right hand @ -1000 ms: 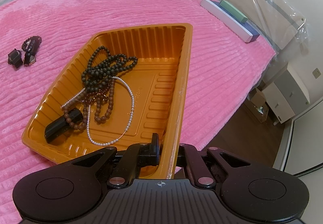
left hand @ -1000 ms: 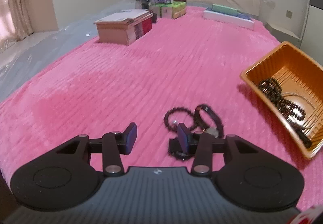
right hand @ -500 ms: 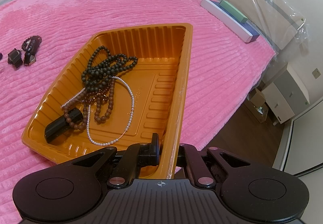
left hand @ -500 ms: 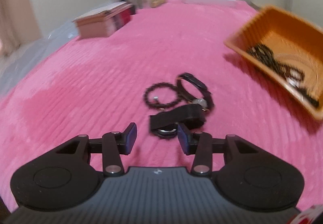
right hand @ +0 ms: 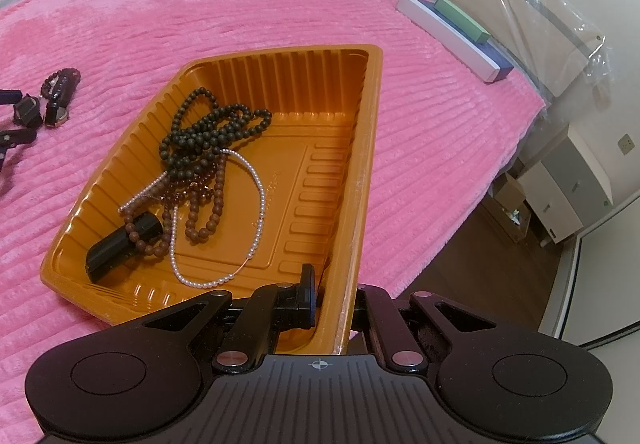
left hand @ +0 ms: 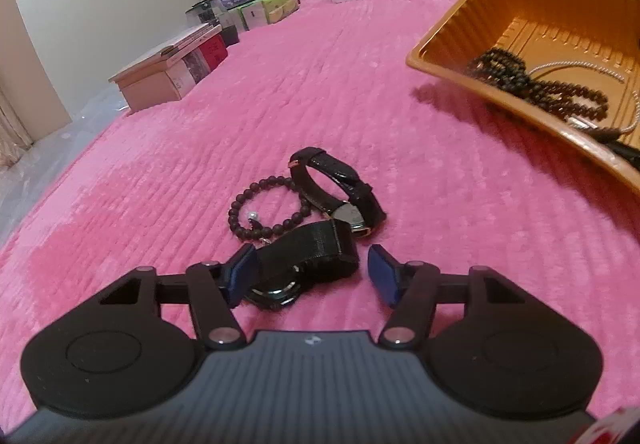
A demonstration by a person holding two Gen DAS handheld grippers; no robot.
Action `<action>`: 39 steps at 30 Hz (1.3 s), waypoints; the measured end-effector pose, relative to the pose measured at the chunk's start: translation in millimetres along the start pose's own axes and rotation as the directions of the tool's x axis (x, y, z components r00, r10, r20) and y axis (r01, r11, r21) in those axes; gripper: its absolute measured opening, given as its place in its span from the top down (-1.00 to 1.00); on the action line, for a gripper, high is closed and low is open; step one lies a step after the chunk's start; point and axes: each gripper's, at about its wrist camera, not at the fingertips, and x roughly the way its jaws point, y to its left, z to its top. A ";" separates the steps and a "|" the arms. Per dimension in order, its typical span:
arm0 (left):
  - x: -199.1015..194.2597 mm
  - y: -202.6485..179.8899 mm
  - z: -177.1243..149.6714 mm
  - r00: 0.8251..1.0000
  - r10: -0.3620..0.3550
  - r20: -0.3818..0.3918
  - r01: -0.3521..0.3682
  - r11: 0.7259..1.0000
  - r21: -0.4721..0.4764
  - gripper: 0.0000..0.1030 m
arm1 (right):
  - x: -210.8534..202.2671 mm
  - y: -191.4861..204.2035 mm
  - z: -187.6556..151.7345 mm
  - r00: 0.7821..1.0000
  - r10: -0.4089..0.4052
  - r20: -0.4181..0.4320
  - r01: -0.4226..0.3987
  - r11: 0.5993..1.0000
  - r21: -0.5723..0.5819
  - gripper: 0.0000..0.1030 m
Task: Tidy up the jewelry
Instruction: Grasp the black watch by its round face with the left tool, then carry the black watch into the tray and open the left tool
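My left gripper (left hand: 311, 271): advanced from a second ago, jaws spread wider, now straddling black-strap watch (left hand: 306, 252). Bead bracelet (left hand: 267, 210) and orange tray (left hand: 448, 55) loom nearer in my left view.

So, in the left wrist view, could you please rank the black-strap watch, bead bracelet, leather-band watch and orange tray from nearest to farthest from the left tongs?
1. Black-strap watch, between the open left tongs.
2. Bead bracelet, just beyond, left.
3. Leather-band watch, beyond, right; close to the bracelet's rank.
4. Orange tray, far right.
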 end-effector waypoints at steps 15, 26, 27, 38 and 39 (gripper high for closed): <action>-18.7 16.3 4.9 1.000 -0.001 0.027 0.001 1.000 0.006 0.46 | 0.2 0.4 0.2 1.000 -0.001 0.000 0.001 1.000 -0.001 0.92; -42.7 43.9 14.2 0.999 0.003 0.034 -0.002 0.999 -0.046 0.48 | 0.0 0.8 0.2 1.000 -0.002 0.000 0.002 1.000 -0.002 0.92; -44.6 44.0 15.3 0.999 0.002 0.036 -0.001 0.999 -0.046 0.48 | 0.3 0.0 0.5 1.000 -0.001 0.000 0.001 1.000 -0.002 0.92; -57.0 30.5 27.5 0.997 -0.049 0.060 0.050 0.999 -0.021 0.48 | 0.0 0.5 0.2 1.000 -0.002 0.000 0.002 1.000 -0.002 0.92; -57.5 29.0 28.3 0.996 -0.057 0.063 0.058 0.998 -0.018 0.48 | -0.3 1.0 0.2 1.000 -0.002 0.000 0.002 1.000 -0.002 0.92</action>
